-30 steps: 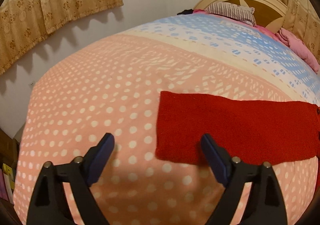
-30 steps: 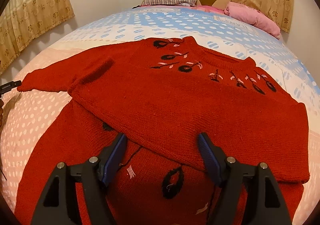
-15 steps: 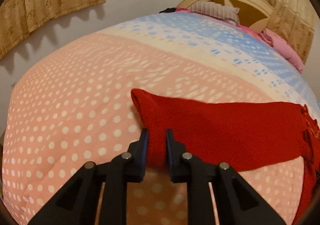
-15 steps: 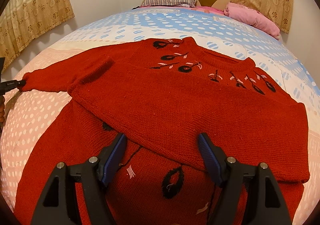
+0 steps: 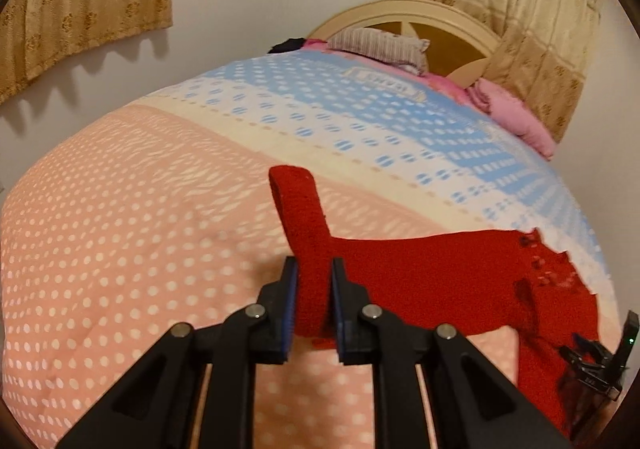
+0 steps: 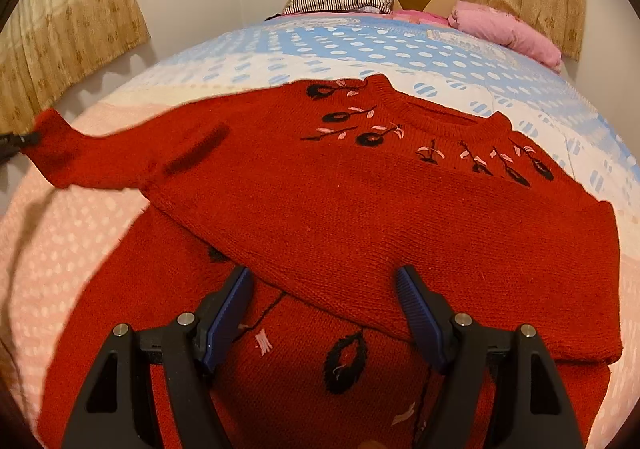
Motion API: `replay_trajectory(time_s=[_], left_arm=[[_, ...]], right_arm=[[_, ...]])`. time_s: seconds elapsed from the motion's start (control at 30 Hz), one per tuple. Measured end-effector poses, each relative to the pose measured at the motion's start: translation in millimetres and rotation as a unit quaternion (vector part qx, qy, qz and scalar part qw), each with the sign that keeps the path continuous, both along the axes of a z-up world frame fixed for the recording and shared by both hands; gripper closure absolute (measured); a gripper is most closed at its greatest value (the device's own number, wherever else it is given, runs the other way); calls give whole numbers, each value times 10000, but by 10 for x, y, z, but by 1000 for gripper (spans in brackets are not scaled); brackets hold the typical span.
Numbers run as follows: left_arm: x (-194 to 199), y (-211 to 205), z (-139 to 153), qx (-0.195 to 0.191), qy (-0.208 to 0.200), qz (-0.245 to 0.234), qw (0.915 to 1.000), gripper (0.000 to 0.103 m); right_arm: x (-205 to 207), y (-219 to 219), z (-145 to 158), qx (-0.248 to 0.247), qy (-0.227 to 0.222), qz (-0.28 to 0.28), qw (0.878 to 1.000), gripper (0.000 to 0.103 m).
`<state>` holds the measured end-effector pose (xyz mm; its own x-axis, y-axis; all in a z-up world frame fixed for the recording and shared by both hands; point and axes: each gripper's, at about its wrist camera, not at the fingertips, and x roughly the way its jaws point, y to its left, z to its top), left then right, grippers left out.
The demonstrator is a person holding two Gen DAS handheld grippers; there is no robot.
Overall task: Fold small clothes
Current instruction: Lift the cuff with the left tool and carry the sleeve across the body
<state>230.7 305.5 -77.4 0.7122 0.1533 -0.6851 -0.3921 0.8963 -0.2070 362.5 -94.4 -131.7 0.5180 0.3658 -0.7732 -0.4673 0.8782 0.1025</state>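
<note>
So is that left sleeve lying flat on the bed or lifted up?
Lifted. The left gripper is shut on the sleeve, whose cuff end stands up off the bedspread. The rest of the sweater lies flat.

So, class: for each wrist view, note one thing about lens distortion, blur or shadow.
Left wrist view: fisheye bends the bed into a dome, dark vignette fills the corners, and the curtain throws a scalloped shadow on the wall. Right wrist view: same bulging; the sweater is sharp mid-frame, but its sleeve is soft at the left edge.
</note>
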Motion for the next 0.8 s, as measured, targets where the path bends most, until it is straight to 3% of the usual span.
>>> replay_trajectory(time_s=[0.4, 0.8], left_arm=[[98, -563, 573, -268, -561, -580, 9964, 87], [418, -1303, 1098, -490, -998, -1085, 9879, 88]], right_arm=[[-388, -609, 627, 532, -270, -310, 9977, 28], [-938, -1068, 729, 727, -398, -378, 9958, 28]])
